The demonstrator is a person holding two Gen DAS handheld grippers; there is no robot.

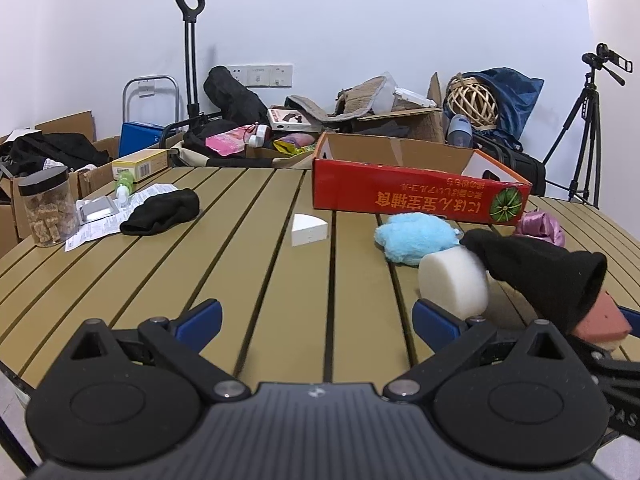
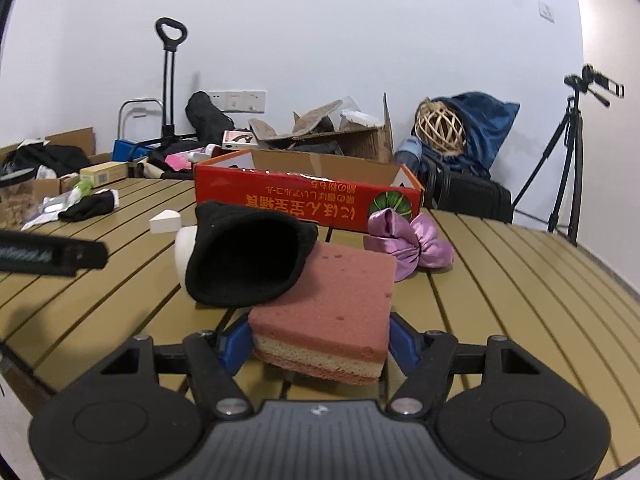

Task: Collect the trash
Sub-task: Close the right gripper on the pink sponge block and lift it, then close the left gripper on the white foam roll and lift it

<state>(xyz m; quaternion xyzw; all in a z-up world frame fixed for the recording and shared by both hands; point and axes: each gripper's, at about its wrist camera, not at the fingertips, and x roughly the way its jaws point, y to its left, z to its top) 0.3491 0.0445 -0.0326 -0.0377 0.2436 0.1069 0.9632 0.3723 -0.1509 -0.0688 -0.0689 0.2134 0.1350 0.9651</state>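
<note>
Right now the right gripper (image 2: 320, 340) squeezes the pink sponge (image 2: 332, 312) low in the frame. It looks soft, light and squashy, so holding its flat sides works, but the black sock (image 2: 244, 256) on top could slide off. Over in the other view, the left gripper (image 1: 318, 318) is open and holds nothing.

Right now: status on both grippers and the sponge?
Right gripper shut on pink sponge. Left gripper open, empty. Black sock draped over sponge's far end; red box beyond it.

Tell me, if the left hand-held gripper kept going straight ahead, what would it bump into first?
Probably the small white wedge block, which sits almost dead ahead of the open left hand-held gripper on the slatted table. Nothing lies between them; depth is hard to judge.
</note>
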